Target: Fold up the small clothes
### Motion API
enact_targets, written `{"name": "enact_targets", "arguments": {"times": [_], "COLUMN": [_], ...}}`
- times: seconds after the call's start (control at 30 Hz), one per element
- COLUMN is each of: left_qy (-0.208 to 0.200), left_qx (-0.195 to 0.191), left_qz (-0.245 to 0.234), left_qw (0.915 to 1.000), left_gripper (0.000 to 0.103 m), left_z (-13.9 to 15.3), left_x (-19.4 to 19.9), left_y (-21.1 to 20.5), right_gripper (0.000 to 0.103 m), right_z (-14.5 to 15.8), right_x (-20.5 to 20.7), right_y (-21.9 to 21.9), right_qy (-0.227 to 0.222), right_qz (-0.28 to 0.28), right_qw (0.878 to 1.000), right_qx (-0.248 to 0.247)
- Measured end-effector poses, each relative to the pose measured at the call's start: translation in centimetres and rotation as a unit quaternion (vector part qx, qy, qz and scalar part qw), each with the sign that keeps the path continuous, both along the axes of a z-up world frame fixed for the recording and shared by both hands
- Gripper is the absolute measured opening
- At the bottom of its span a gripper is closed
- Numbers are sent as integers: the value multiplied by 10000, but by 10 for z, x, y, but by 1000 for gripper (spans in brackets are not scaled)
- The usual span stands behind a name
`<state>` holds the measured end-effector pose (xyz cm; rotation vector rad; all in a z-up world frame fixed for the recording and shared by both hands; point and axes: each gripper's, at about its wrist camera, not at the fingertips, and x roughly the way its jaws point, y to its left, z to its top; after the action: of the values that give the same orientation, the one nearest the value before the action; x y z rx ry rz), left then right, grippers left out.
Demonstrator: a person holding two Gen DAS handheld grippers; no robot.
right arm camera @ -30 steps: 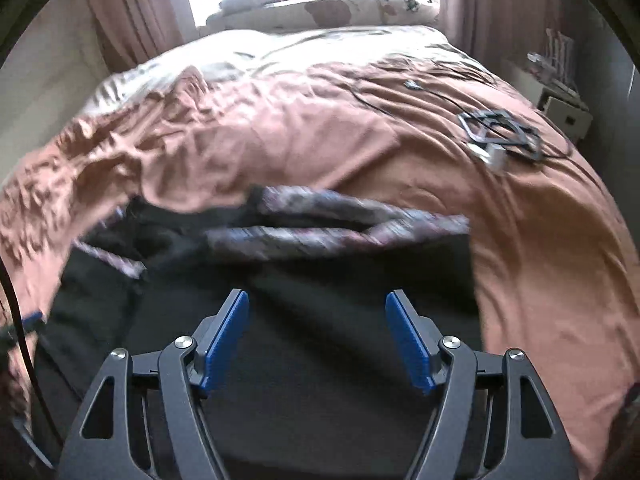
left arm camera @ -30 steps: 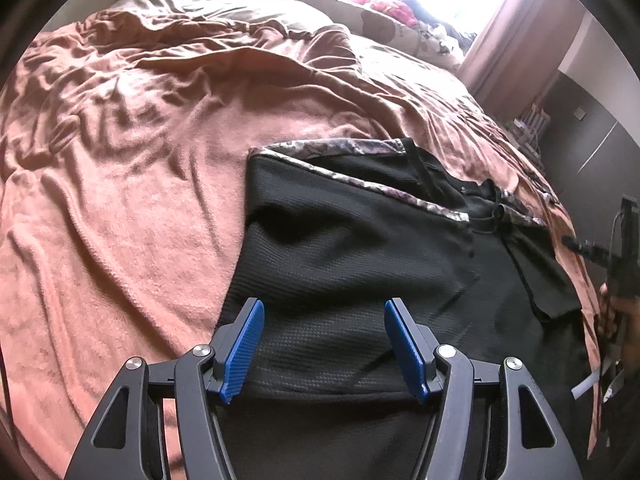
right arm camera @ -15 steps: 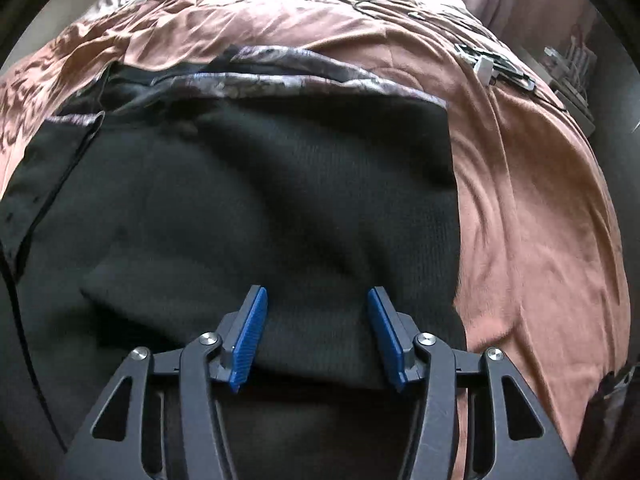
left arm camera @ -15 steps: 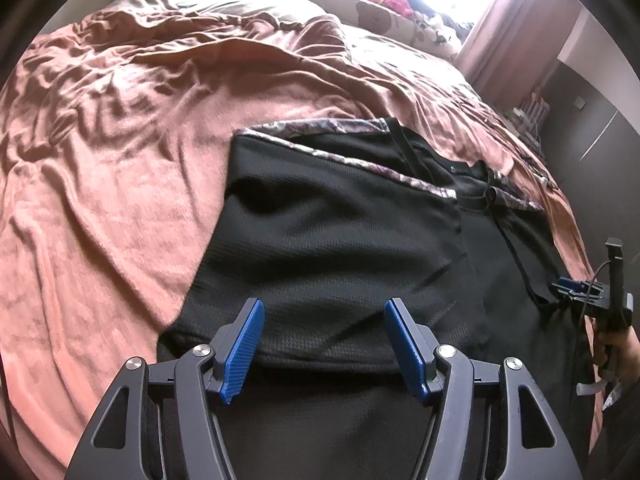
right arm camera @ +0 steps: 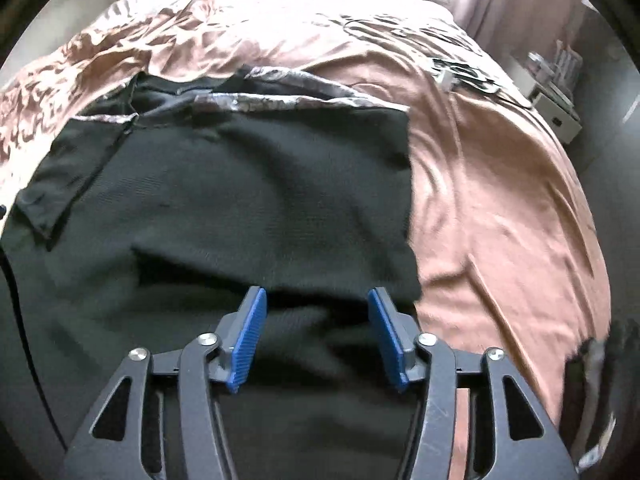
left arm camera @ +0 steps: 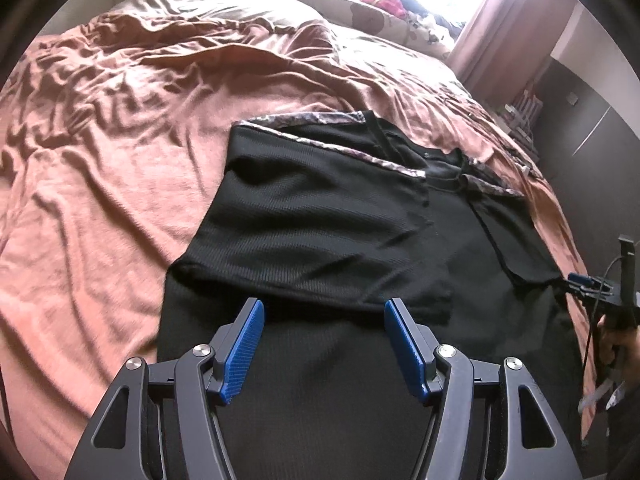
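- Black garment (left arm camera: 320,216) with patterned trim (left arm camera: 304,120) is spread on the bed's brown blanket (left arm camera: 104,184), filling the lower centre of both wrist views.
- A side panel is seen already folded over the body; in the right wrist view its folded edge runs just above the claw tips.
- Left claw (left arm camera: 322,344) is held apart above the cloth, with nothing pinched.
- Right claw (right arm camera: 316,336) is opening, and no fabric is caught between its pads.
- Judged step: one fold is laid and released; next, the lower hem probably has to be gripped at both sides and carried toward the trim.
- Compared with a second ago, both claws are seen farther back, and the folded panel lies flatter.
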<state>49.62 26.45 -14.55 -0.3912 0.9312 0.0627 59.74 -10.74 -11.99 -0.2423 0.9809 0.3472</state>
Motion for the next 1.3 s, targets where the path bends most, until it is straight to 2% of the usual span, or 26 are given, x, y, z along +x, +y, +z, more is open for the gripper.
{"name": "enact_targets", "arguments": {"times": [0.1, 0.13, 0.2, 0.27, 0.37, 0.6, 0.8, 0.97, 1.1, 1.3], "left_qy": [27, 26, -24, -78, -181, -394, -583, -716, -754, -947], "left_qx": [41, 59, 156, 318, 612, 1093, 1234, 1292, 1462, 1550], "left_qz": [21, 26, 82, 133, 172, 96, -21, -109, -228, -281], "left_qw": [10000, 10000, 9998, 9994, 9978, 9932, 9906, 9890, 9861, 9830], "left_gripper": [67, 70, 77, 90, 100, 102, 102, 102, 102, 102], "left_z": [14, 18, 31, 43, 64, 97, 113, 121, 127, 135], "left_x": [-16, -20, -35, -48, -71, -114, -151, -178, -198, -228], "left_y": [-3, -5, -8, -13, -23, -48, -68, -80, -91, -101], "right_gripper": [73, 79, 83, 91, 103, 103, 103, 103, 103, 103], "right_z": [18, 23, 38, 50, 66, 96, 110, 114, 111, 110], "right_x": [-27, -33, -56, -75, -109, -179, -231, -270, -292, -327], "right_y": [-13, -17, -27, -36, -50, -73, -95, -110, -124, -144], "right_qy": [-69, -80, -209, -328, -513, -901, -1141, -1478, -1481, -1737], "right_qz": [24, 9, -42, -121, -146, -237, -205, -80, 14, -64], "right_qw": [9999, 9999, 9997, 9993, 9984, 9951, 9920, 9878, 9867, 9816], "right_qx": [91, 106, 132, 138, 190, 339, 491, 493, 673, 788]}}
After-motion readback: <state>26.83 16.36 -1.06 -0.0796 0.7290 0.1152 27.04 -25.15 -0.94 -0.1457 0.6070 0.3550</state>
